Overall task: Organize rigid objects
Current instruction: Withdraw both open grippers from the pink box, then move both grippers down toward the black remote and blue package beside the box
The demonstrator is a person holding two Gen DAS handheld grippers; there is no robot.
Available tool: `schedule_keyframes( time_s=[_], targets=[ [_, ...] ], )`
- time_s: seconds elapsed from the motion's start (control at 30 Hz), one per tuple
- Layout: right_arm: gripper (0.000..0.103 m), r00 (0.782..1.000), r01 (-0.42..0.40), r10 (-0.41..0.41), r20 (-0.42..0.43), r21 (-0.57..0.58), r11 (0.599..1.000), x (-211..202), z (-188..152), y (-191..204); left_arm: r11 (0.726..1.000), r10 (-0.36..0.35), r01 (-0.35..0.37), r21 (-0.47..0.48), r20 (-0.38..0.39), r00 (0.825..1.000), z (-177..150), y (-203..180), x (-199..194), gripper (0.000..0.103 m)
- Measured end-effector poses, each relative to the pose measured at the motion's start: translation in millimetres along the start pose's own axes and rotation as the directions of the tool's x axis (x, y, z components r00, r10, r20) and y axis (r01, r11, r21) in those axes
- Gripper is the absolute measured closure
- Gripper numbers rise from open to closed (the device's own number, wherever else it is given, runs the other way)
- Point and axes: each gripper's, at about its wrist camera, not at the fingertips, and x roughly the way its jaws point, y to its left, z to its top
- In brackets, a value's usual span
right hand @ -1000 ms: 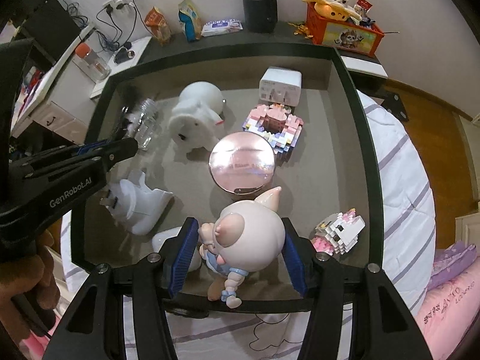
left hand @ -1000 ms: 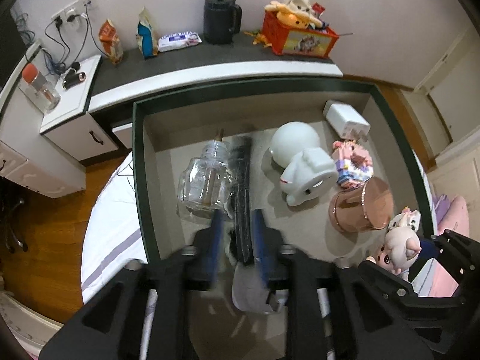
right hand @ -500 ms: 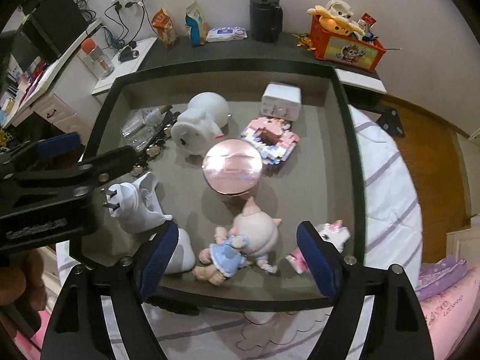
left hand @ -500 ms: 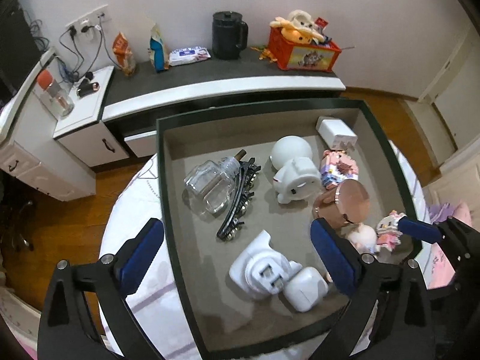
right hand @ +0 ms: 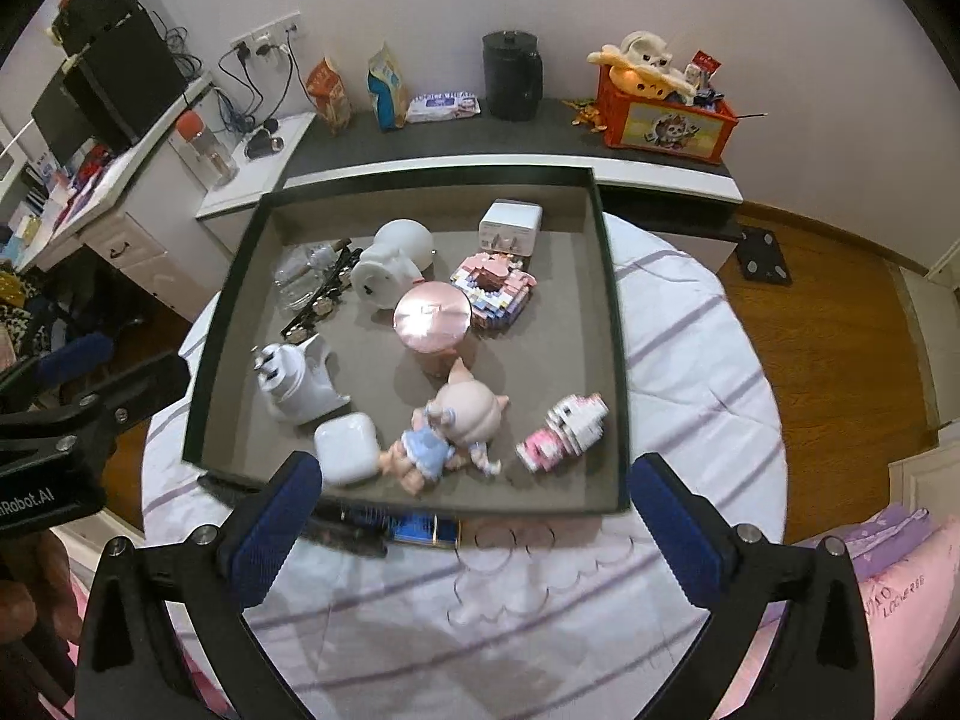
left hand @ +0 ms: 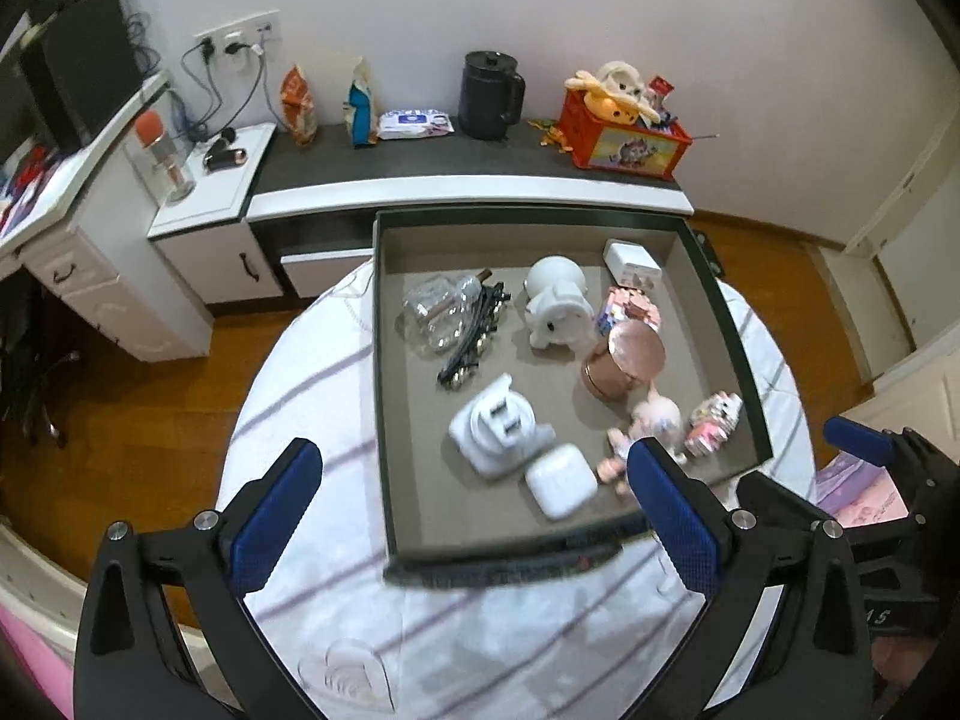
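Observation:
A dark tray [left hand: 380,396] [right hand: 614,324] on a round white table holds several rigid objects: a clear bottle [left hand: 433,314], a black hair clip [left hand: 474,333], a white plug adapter [left hand: 498,426] [right hand: 294,384], a white earbud case [left hand: 561,480] [right hand: 348,447], a copper tin [left hand: 624,363] [right hand: 431,319], a pig doll [right hand: 462,426] lying on its side, and a brick figure [right hand: 564,426]. My left gripper [left hand: 474,516] is open and empty above the tray's near edge. My right gripper [right hand: 474,516] is open and empty, above the near edge too.
A white elephant figure [right hand: 384,273], a white charger [right hand: 511,227] and a pastel brick model [right hand: 495,288] sit at the tray's far side. A flat dark item [right hand: 372,527] lies under the near rim. Behind stands a dark counter [left hand: 468,162] with a kettle and red toy crate.
Both grippers opened and pulled back and up from the tray. The left let go of the hair clip; the right let go of the pig doll, which now lies on its side.

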Motion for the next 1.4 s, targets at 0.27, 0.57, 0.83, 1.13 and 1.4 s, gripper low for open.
schedule_keyframes(
  time_s=[0.27, 0.57, 0.83, 1.13, 1.4],
  targets=[
    [0.000, 1.000, 0.009, -0.009, 0.024, -0.002, 1.000, -28.3, -42.6, 4.8, 0.999, 0.029, -0.028, -0.018, 0.037, 0.999, -51.0, 8.4, -32.1, 0.000],
    [0.000, 0.997, -0.001, 0.002, 0.074, -0.012, 1.000, -10.1, -79.6, 4.8, 0.995, 0.084, -0.080, -0.052, 0.093, 0.992, -109.1, 17.0, -22.9, 0.000],
    [0.000, 0.987, -0.005, 0.009, 0.158, -0.022, 1.000, 41.2, -105.1, 0.6, 0.996, 0.088, -0.081, -0.048, 0.183, 0.979, -139.8, 14.7, 26.1, 0.000],
    [0.000, 0.952, 0.017, -0.010, 0.305, -0.019, 1.000, 54.8, -137.2, -3.2, 0.997, 0.051, -0.034, -0.066, 0.283, 0.958, -162.0, 11.8, 53.0, 0.000],
    [0.000, 0.952, 0.040, -0.032, 0.304, -0.020, 0.999, 37.8, -162.0, 2.4, 0.996, 0.078, -0.061, -0.066, 0.315, 0.946, -184.2, -2.7, 21.9, 0.000]
  ],
)
